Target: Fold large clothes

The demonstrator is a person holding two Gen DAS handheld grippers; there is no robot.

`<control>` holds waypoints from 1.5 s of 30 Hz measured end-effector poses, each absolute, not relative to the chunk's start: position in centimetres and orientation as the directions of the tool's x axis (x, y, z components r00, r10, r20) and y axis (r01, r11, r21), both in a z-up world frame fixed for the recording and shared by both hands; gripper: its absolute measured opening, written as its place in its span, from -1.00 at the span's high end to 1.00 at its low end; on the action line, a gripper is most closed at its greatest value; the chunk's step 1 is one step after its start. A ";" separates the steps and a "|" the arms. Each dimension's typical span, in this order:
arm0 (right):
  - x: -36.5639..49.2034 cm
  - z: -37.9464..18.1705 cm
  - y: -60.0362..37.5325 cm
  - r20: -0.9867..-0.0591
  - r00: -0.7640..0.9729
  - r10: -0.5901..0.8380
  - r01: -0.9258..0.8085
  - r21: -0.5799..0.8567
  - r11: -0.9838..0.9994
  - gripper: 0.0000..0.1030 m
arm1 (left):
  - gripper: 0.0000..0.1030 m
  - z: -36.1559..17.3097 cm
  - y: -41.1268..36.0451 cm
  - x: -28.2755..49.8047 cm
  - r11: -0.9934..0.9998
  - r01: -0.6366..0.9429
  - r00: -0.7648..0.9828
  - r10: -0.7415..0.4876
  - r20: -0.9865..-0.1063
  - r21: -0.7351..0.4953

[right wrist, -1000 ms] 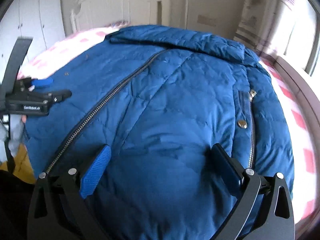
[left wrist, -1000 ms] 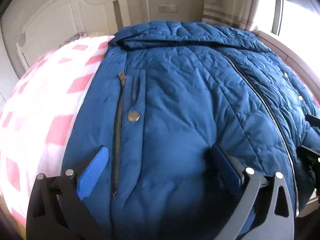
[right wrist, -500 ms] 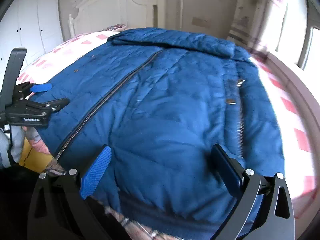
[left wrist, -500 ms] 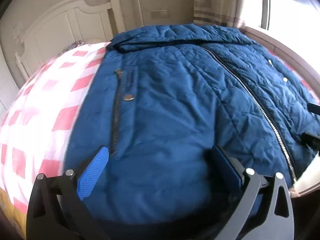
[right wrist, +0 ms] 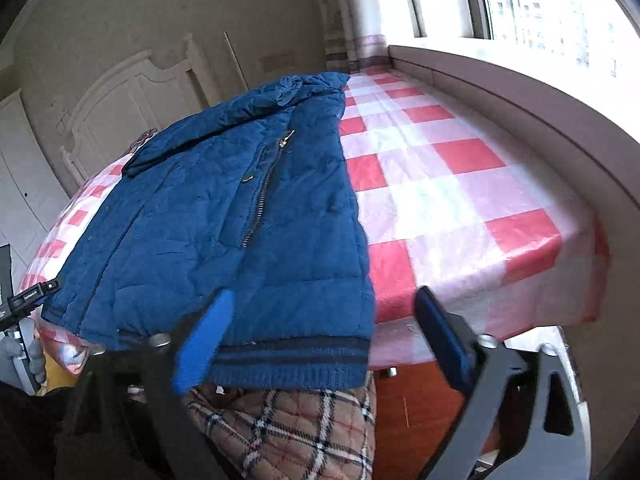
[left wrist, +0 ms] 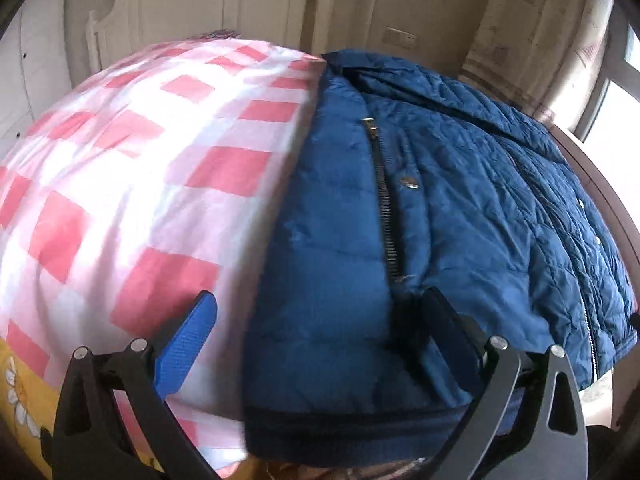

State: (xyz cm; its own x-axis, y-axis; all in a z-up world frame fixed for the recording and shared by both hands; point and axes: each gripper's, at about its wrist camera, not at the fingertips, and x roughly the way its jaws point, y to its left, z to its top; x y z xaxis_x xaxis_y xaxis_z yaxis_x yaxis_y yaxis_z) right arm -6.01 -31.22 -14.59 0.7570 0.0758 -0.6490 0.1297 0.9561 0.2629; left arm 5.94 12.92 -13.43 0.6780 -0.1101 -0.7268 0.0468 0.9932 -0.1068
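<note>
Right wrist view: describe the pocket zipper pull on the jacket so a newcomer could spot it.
Start at the red-and-white checked bedcover, then the blue quilted jacket lying on it. On its chest, the pocket zipper pull glints gold at the zipper's top end, above a small round snap.

Bare checked bedspread [right wrist: 452, 184] lies open right of the blue padded jacket [right wrist: 240, 232]; a window ledge [right wrist: 532, 112] walls that side.

Daylight enters from the window [right wrist: 520, 0] at 1 o'clock, blown out to white glare. Checked cover [right wrist: 440, 184] shines; far wall dim. Fisheye bends edges, corners dark; motion blur smears right gripper [right wrist: 320, 336].
</note>
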 end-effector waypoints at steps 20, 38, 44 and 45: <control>-6.4 -14.5 -28.7 -0.553 0.821 0.139 -0.012 0.227 0.974 0.42 | 0.56 -12.1 8.8 4.5 0.976 0.210 0.712 -0.193 -0.675 -0.057; -16.4 5.1 -28.7 -0.026 0.933 0.358 -0.336 0.288 0.897 0.62 | 0.61 6.0 14.4 -6.2 0.852 0.416 0.825 -0.501 -0.261 -0.319; -4.2 7.6 -30.1 -0.141 0.950 0.277 -0.231 0.278 0.932 0.61 | 0.36 8.8 14.4 6.9 0.786 0.368 0.775 -0.554 -0.304 -0.496; -0.2 6.9 -30.8 -0.213 0.945 0.248 -0.181 0.293 0.939 0.60 | 0.29 8.1 13.6 11.1 0.784 0.334 0.755 -0.555 -0.349 -0.522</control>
